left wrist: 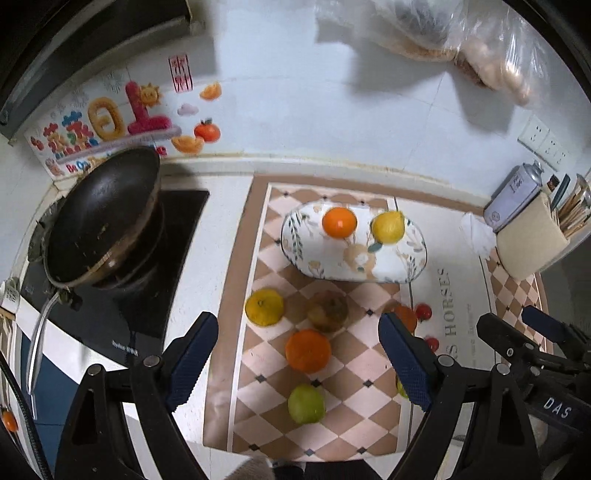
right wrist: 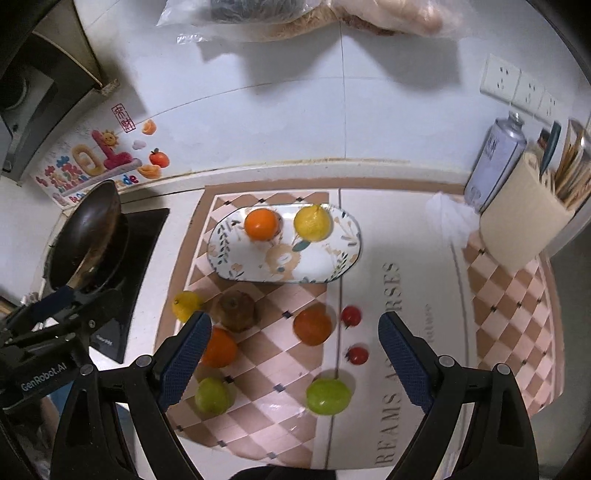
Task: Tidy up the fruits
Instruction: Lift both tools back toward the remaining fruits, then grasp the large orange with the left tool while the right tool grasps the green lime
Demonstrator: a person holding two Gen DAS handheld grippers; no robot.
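An oval floral plate (left wrist: 391, 266) (right wrist: 314, 266) lies on the checkered mat and holds an orange (left wrist: 339, 222) (right wrist: 261, 224) and a yellow lemon (left wrist: 388, 226) (right wrist: 312, 223). On the mat in front lie a yellow citrus (left wrist: 264, 307) (right wrist: 185, 305), a brown fruit (left wrist: 327, 311) (right wrist: 236, 310), two oranges (left wrist: 307, 350) (right wrist: 312, 325), two green fruits (left wrist: 306, 403) (right wrist: 328, 396) and two cherry tomatoes (right wrist: 351, 316). My left gripper (left wrist: 299, 358) is open and empty above the near orange. My right gripper (right wrist: 295, 362) is open and empty above the mat.
A black wok (left wrist: 103, 218) (right wrist: 86, 236) sits on the stove at the left. A beige utensil holder (left wrist: 532, 240) (right wrist: 524, 225) and a spray can (right wrist: 495, 162) stand at the right. Plastic bags (left wrist: 461, 33) hang on the wall above.
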